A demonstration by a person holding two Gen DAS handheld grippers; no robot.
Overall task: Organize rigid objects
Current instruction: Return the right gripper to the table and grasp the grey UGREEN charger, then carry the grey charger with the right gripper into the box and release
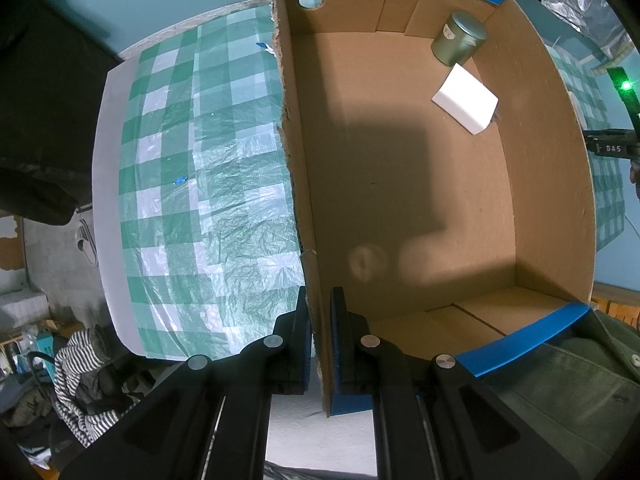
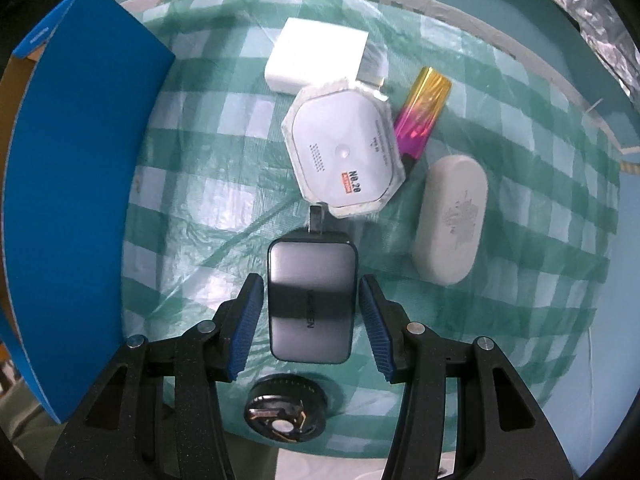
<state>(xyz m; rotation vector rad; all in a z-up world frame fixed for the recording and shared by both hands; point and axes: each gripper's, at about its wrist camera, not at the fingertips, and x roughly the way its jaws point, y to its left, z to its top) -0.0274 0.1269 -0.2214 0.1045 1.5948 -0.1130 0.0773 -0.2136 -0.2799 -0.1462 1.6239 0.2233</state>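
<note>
Lying lengthwise between the spread blue pads of the right gripper (image 2: 311,322), the grey charger (image 2: 311,300) rests on the checked tablecloth (image 2: 192,208), neither pad touching it; its folded plug points away towards the white octagonal case (image 2: 344,148). That gripper looks steeply down on the table. The left gripper (image 1: 319,340) is clamped on the near wall of the cardboard box (image 1: 552,184), one finger outside, one inside. Only the left view shows the box interior, holding a green tin (image 1: 458,38) and white block (image 1: 466,98); only the right shows the white oval case (image 2: 450,218), iridescent tube (image 2: 422,110) and black round part (image 2: 286,412)
</note>
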